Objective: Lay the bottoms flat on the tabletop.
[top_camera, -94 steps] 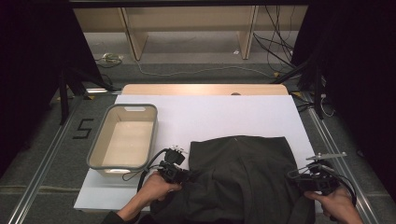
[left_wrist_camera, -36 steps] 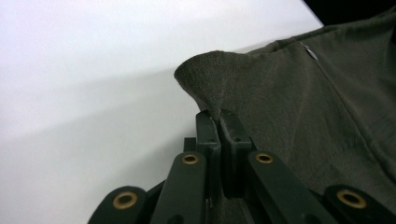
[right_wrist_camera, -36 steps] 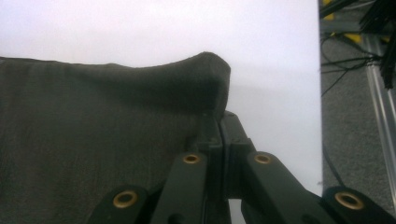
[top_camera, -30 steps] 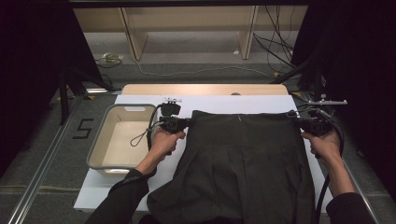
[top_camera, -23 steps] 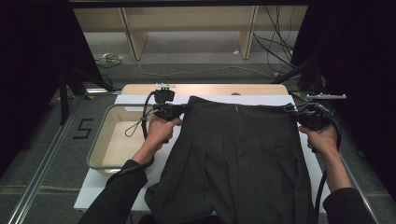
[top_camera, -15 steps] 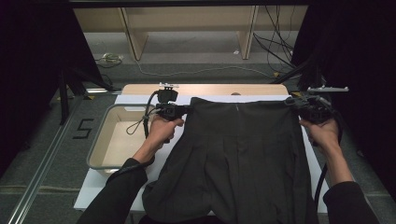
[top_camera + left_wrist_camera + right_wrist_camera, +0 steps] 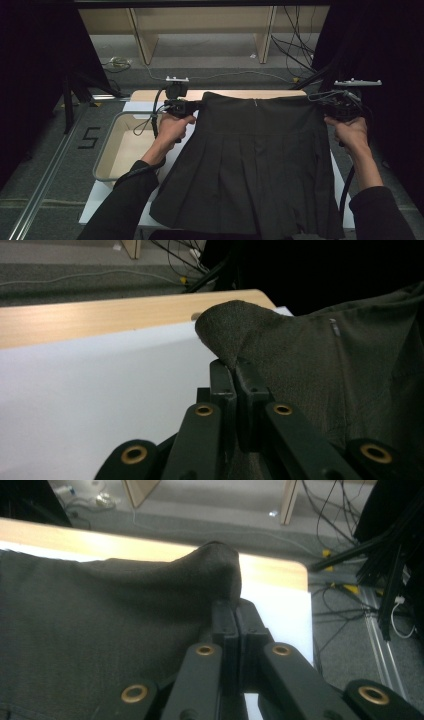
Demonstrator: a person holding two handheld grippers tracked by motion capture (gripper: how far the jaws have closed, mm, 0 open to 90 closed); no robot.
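- Skirt (image 7: 255,165), dark and pleated, hangs spread between the two claws, its waistband stretched from one to the other and its hem trailing toward the person.
- Left claw (image 7: 234,371) has its jaws pressed together on the waistband's left corner, a bump of cloth bulging just past the tips.
- Right claw (image 7: 235,611) is clamped the same way on the opposite corner.
- Below both claws lies the white desk (image 7: 90,390), with its wooden far edge just beyond them.
- Beige tub (image 7: 111,145) sits on the desk to the outer side of the left claw; it looks empty, though its near wall is partly hidden.
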